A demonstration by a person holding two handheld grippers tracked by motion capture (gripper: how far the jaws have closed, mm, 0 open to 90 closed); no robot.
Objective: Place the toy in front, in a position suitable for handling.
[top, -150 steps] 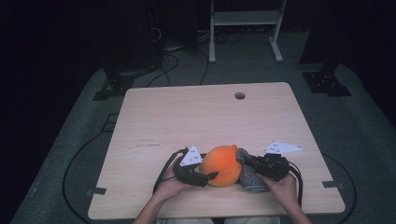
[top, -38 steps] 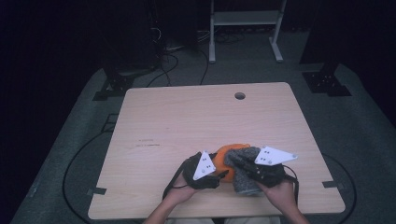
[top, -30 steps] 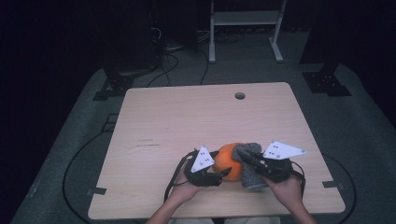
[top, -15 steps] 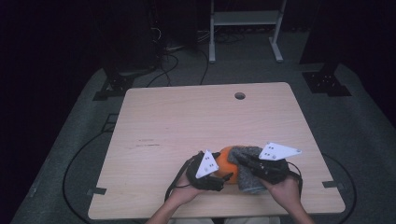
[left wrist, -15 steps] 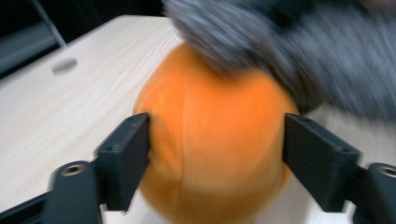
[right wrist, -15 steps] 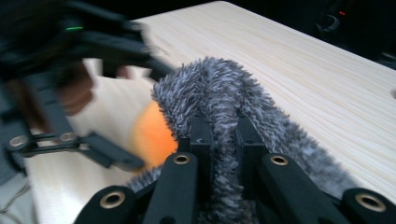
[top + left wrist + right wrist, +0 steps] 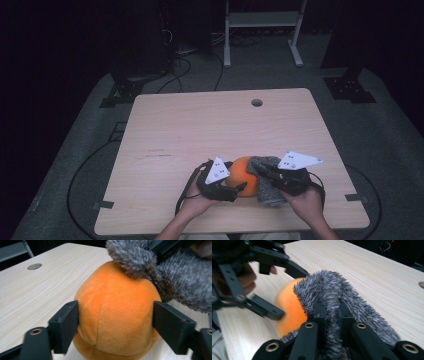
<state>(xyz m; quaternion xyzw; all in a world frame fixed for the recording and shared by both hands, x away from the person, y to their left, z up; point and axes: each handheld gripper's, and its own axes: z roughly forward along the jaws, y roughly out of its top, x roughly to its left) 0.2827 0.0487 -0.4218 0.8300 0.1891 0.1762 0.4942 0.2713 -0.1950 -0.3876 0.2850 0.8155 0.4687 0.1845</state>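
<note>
An orange plush ball [image 7: 243,172] rests on the wooden table [image 7: 200,130] near its front edge. My left gripper [image 7: 236,176] comes at it from the left. Its jaws have just been closing, with the ball [image 7: 115,315] between them. Both pads [image 7: 67,322] press into its sides. A grey fuzzy cloth [image 7: 267,187] drapes over the ball's right side and top. My right gripper [image 7: 262,170] is shut on a fold of this cloth [image 7: 332,292]. Its jaws [image 7: 331,308] stand close together with the fold pinched between them. The cloth hides part of the ball [image 7: 287,307].
A round cable hole [image 7: 257,102] sits near the table's far edge. Bare wood stretches to the left and beyond the ball. Cables [image 7: 85,165] trail on the grey floor left of the table, and a white stand [image 7: 260,30] rises behind it.
Five seconds ago the cloth lay to the ball's right; it now covers the ball's right top. Over the last second both grippers shifted only slightly around the ball.
</note>
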